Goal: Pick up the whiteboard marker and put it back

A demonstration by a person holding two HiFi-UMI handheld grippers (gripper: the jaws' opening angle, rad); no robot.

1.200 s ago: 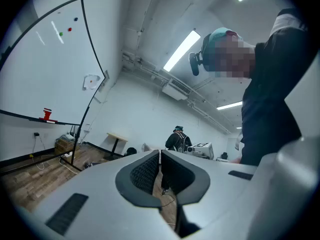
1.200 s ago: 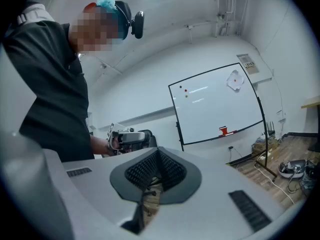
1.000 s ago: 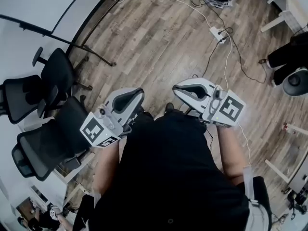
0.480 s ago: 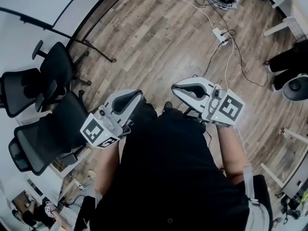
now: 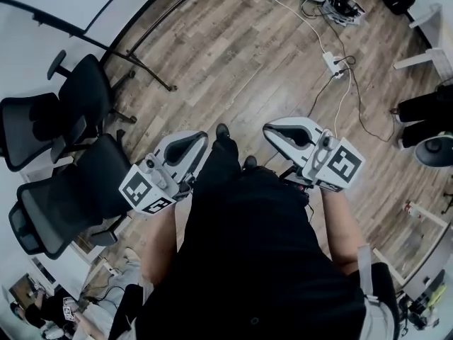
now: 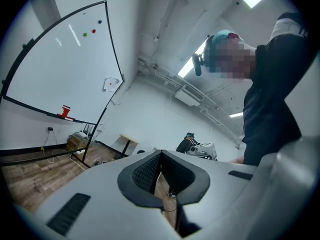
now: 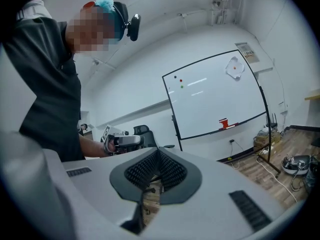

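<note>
Jaws closed: left gripper (image 6: 161, 154), right gripper (image 7: 159, 151); red object (image 7: 223, 123) on whiteboard (image 7: 215, 91), axis unclear.

The head view looks steeply down on the wooden floor (image 5: 233, 55). Both gripper views look about level across the room, and both show the far whiteboard (image 6: 60, 64).

Left gripper (image 5: 204, 139) white with black pads (image 5: 182, 149); chairs (image 5: 85, 190) black; floor (image 5: 233, 55) brown wood-grain.

Black office chairs (image 5: 67, 200) stand at the left of the wooden floor (image 5: 233, 55), a white power strip (image 5: 331, 63) well apart
</note>
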